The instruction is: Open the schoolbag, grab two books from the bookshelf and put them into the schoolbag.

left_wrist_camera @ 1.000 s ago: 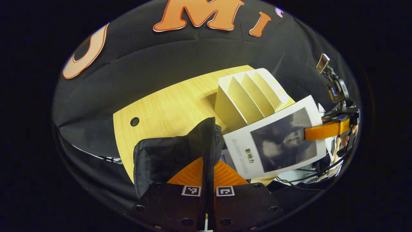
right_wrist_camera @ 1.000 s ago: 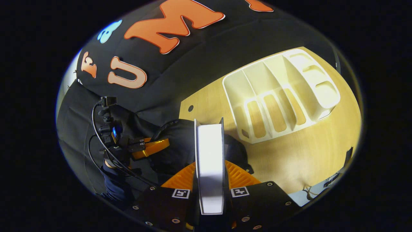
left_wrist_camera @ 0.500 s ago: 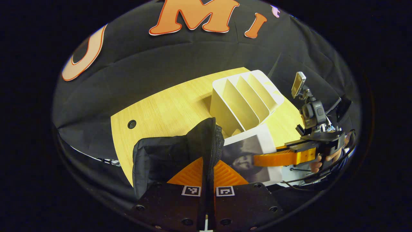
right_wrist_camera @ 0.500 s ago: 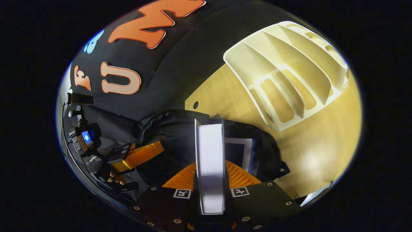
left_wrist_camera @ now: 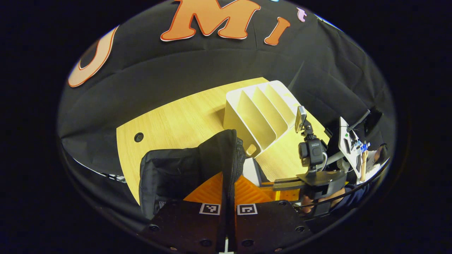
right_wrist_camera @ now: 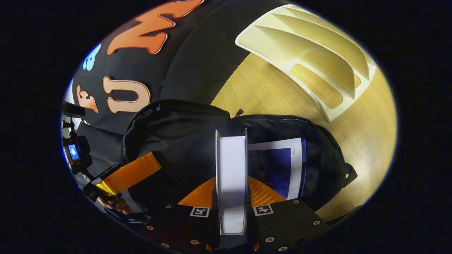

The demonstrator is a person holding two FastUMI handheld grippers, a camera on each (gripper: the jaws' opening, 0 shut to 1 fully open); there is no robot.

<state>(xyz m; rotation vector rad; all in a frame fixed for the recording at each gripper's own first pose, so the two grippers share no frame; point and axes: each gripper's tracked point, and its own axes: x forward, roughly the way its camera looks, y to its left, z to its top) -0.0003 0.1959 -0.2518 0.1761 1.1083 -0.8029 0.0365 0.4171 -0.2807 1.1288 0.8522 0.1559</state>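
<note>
The left gripper view looks close over the schoolbag (left_wrist_camera: 183,169) toward the bookshelf (left_wrist_camera: 259,113); the right gripper view looks down into the bag's mouth, sharing both.

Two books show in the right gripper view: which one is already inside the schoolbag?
The blue-covered book, lying in the open schoolbag. The other book is seen edge-on, clamped between the jaws of the right gripper above the opening.

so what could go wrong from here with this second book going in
1. The book clamped in the right gripper heads into a schoolbag where another book already lies; its edge could catch on that cover or on the bag's rim.
2. The left gripper pinches the bag's flap open. If it slips, the opening may sag shut.
</note>
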